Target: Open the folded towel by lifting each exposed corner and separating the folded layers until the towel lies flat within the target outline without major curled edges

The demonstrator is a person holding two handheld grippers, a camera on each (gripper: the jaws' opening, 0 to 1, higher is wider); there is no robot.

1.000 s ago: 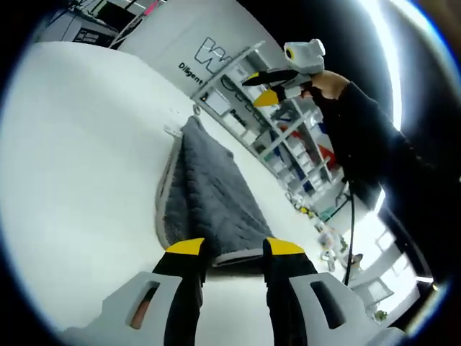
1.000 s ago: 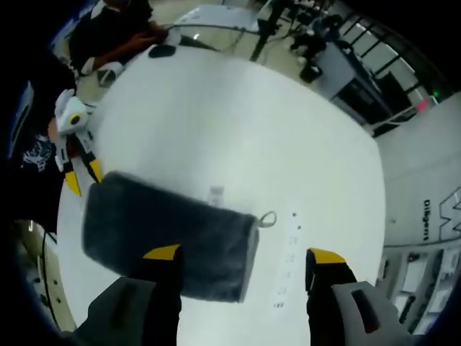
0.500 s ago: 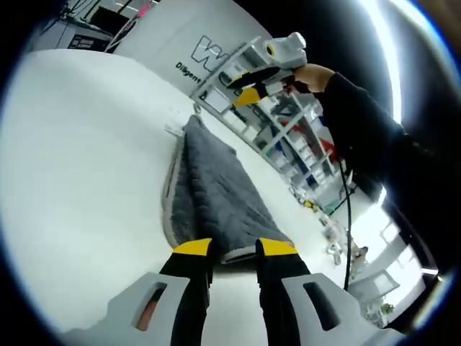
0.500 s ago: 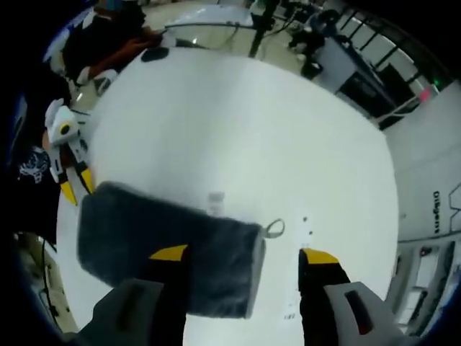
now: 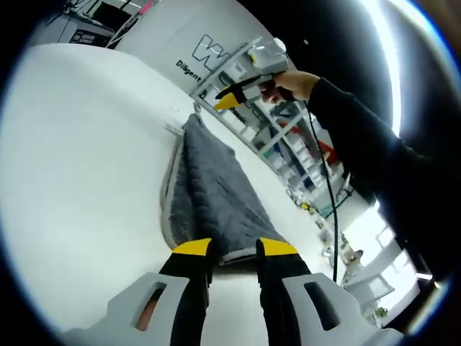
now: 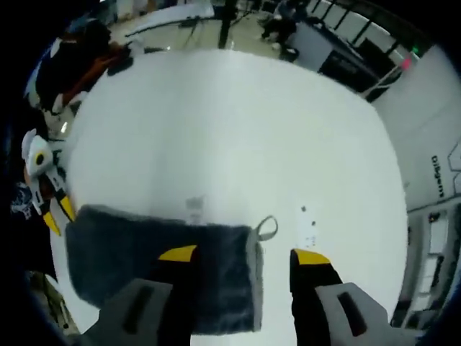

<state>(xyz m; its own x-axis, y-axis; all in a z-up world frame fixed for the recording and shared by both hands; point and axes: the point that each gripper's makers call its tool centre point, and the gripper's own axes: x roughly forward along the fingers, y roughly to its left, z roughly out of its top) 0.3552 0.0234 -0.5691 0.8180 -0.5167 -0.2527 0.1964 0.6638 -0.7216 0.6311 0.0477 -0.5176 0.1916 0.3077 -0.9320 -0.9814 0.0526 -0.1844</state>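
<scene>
A folded grey towel lies on the white table and runs away from my left gripper. Its near edge sits between that gripper's yellow tips, which stand a little apart. In the right gripper view the same towel lies crosswise, with a small hanging loop at its right end. My right gripper hovers wide open over that loop end, one tip above the cloth and one above bare table. A hand holds the right gripper above the towel's far end. The left gripper is at the towel's left end.
Small printed marks and a pale tag mark lie on the table beside the towel. Shelving and a wall with lettering stand beyond the table's far edge. A cable hangs from the right gripper. A person sits at the far side.
My left jaws have narrowed around the towel's near edge. The right gripper has come down and closer over the loop end, its jaws still wide.
</scene>
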